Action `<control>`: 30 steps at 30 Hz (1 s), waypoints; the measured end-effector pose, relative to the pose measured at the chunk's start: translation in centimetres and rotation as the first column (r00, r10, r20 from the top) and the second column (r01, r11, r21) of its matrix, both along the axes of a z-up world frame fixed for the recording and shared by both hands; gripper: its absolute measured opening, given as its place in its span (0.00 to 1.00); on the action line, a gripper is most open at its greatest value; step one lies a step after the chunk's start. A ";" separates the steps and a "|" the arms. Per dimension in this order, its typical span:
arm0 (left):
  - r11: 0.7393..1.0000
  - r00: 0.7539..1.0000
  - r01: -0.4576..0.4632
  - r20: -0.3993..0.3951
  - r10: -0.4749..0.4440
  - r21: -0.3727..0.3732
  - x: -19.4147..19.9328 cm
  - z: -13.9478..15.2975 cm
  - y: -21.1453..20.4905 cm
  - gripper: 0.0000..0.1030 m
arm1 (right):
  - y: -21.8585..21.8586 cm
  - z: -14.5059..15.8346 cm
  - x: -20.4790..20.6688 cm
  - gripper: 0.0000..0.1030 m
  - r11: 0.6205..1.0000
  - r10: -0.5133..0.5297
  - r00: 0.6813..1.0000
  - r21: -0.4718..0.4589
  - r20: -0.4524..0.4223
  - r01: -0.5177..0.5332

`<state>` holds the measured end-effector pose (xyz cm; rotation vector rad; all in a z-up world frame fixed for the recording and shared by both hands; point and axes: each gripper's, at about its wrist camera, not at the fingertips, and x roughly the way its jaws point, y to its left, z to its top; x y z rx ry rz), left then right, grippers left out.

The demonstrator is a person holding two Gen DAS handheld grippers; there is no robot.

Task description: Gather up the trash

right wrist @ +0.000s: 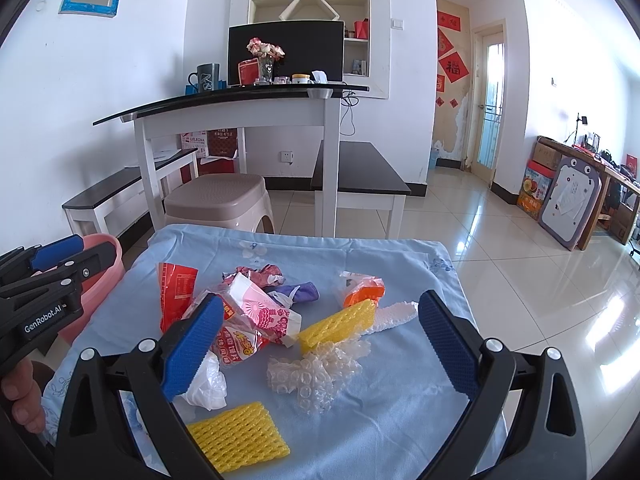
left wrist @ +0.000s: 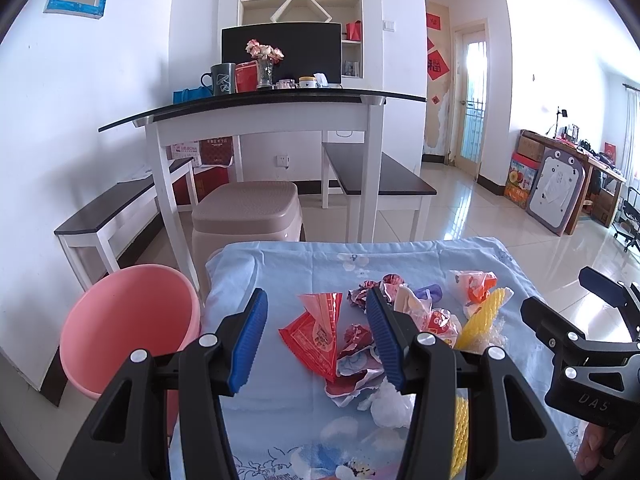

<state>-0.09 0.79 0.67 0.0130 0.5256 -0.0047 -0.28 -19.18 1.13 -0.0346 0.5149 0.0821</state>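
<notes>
Task barely begun: crumpled wrappers and yellow foam netting point(right wrist: 240, 434) still litter the blue-clothed desk point(right wrist: 400, 360), pink plastic bin point(left wrist: 132, 320) apparently empty, left gripper point(left wrist: 318, 340) and right gripper point(right wrist: 320, 348) jaws open, holding nothing.

Both fisheye views sit just behind their own fingers, tilted down over the blue cloth point(left wrist: 280, 420) and facing the white desk point(right wrist: 240, 110) against the far wall. The left view looks from the cloth's left side beside the pink bin point(left wrist: 128, 320), the right view from further right. Both share the trash pile point(right wrist: 256, 312), desk and doorway.
</notes>
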 end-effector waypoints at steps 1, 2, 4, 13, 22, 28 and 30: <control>1.000 1.000 -0.001 0.001 0.001 0.000 0.0 0.0 0.0 0.50 | 0.0 0.0 0.0 0.95 1.000 0.000 1.000 -0.001 0.000 0.000; 1.000 1.000 0.000 0.001 0.000 -0.001 0.0 0.0 0.0 0.50 | 0.0 0.0 0.0 0.95 1.000 0.002 1.000 0.001 -0.002 -0.002; 1.000 1.000 0.000 0.001 0.000 -0.001 0.0 0.0 0.0 0.50 | 0.0 0.0 0.0 0.95 1.000 -0.001 1.000 0.000 0.001 0.001; 1.000 1.000 0.000 0.003 0.000 -0.001 -0.1 0.2 0.1 0.50 | 0.0 0.1 -0.1 0.95 1.000 0.000 1.000 -0.001 0.002 0.000; 1.000 1.000 0.000 0.005 0.000 -0.001 -0.1 0.2 0.1 0.50 | 0.0 0.1 -0.1 0.95 1.000 0.001 1.000 -0.001 0.004 -0.001; 1.000 1.000 0.000 0.006 0.000 -0.002 -0.1 0.2 0.1 0.50 | 0.0 0.2 -0.2 0.95 1.000 0.000 1.000 0.001 0.006 0.000; 1.000 1.000 0.002 0.007 -0.002 -0.004 -0.1 0.3 0.1 0.50 | 0.1 0.6 -0.3 0.95 1.000 0.000 1.000 0.000 0.008 0.000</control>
